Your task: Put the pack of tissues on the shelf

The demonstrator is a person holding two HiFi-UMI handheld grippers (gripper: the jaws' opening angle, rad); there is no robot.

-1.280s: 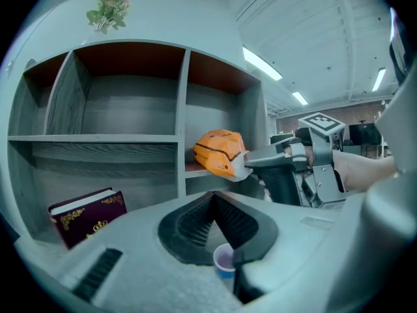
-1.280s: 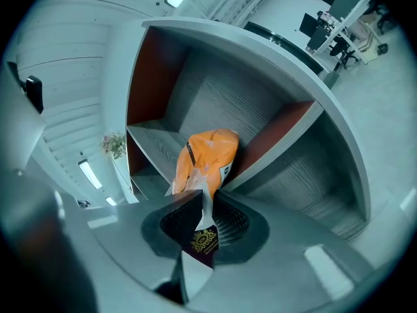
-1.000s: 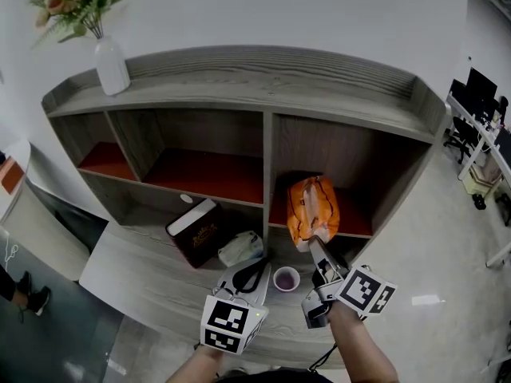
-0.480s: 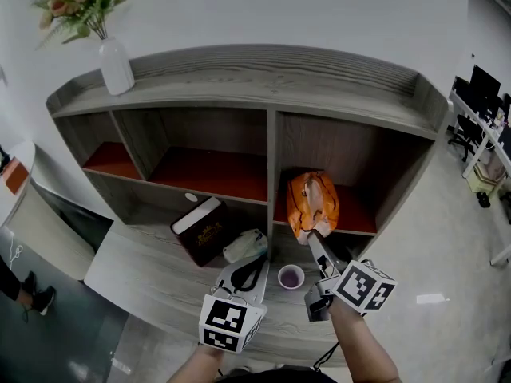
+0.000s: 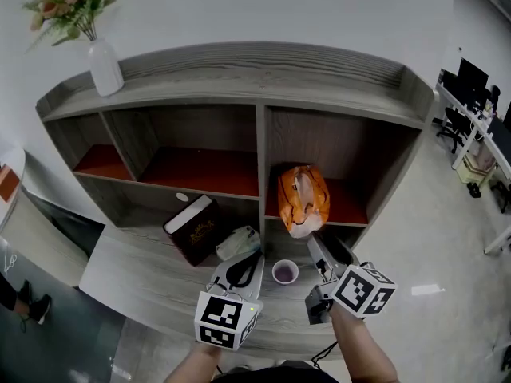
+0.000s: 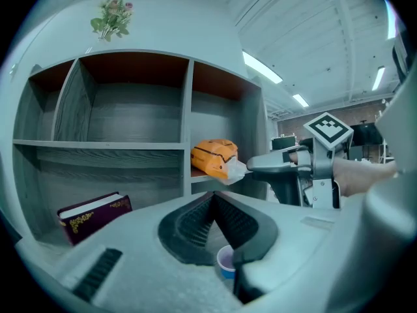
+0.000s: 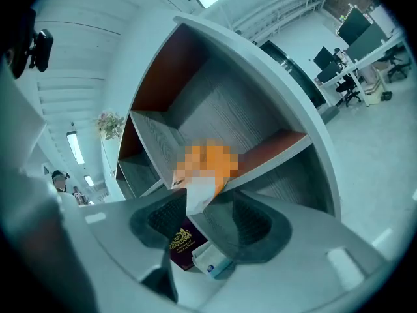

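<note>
Right tongs (image 5: 319,244) mid-opening around orange tissue pack (image 5: 302,198) on shelf (image 5: 351,212); left tongs (image 5: 256,256) closed, empty; book (image 5: 194,228) with illegible gold print.

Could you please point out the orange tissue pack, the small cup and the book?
orange tissue pack (image 5: 302,198), head view, orange wrapper.
small cup (image 5: 285,272), head view, purple inside.
book (image 5: 197,233), head view, dark cover.

**White wall, grey shelf, office at right**

Grey wood shelf (image 5: 263,66) with reddish boards stands against a plain white wall (image 5: 263,6). Pale floor (image 5: 431,238) on the right. Desks (image 5: 479,126) with monitors and chairs far right. Strip lights (image 6: 262,67) overhead.
</note>
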